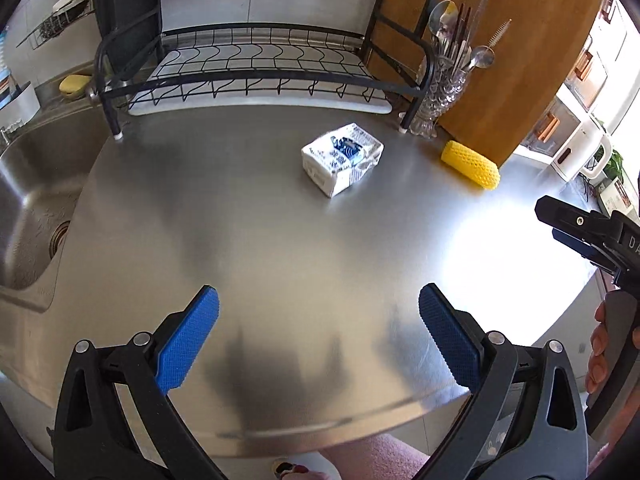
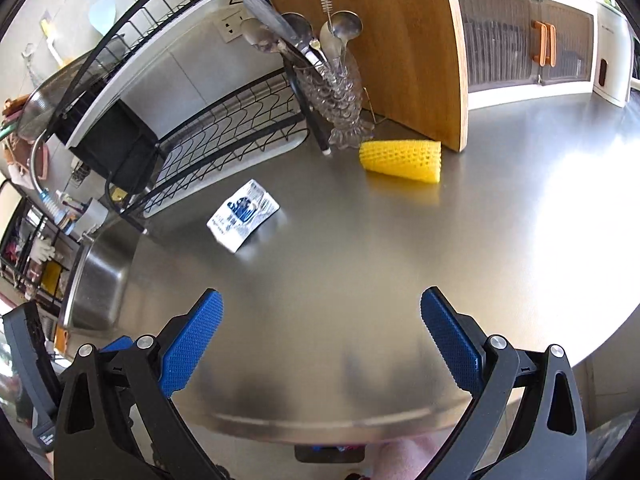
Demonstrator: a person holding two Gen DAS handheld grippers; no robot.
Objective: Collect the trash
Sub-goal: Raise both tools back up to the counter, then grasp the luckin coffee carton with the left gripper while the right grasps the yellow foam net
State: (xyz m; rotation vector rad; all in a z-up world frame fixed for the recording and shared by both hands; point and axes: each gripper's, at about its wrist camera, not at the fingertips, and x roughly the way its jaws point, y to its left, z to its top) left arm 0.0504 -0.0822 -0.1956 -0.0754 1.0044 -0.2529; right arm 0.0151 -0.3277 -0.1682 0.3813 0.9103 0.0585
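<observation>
A white tissue pack with blue print (image 1: 342, 158) lies on the steel counter (image 1: 260, 248), ahead of my left gripper (image 1: 319, 312). A yellow foam net sleeve (image 1: 471, 164) lies to its right by the wooden board. My left gripper is open and empty above the counter's near part. In the right wrist view the tissue pack (image 2: 243, 214) lies ahead to the left and the yellow sleeve (image 2: 402, 159) ahead at the board's foot. My right gripper (image 2: 321, 312) is open and empty, well short of both. It shows from the side at the left wrist view's right edge (image 1: 580, 236).
A black wire dish rack (image 1: 256, 68) stands at the back. A glass holder with cutlery (image 1: 444, 92) stands beside a large wooden board (image 1: 512, 52). A sink (image 1: 32, 200) lies at the left. A white kettle (image 1: 580, 156) stands at the far right.
</observation>
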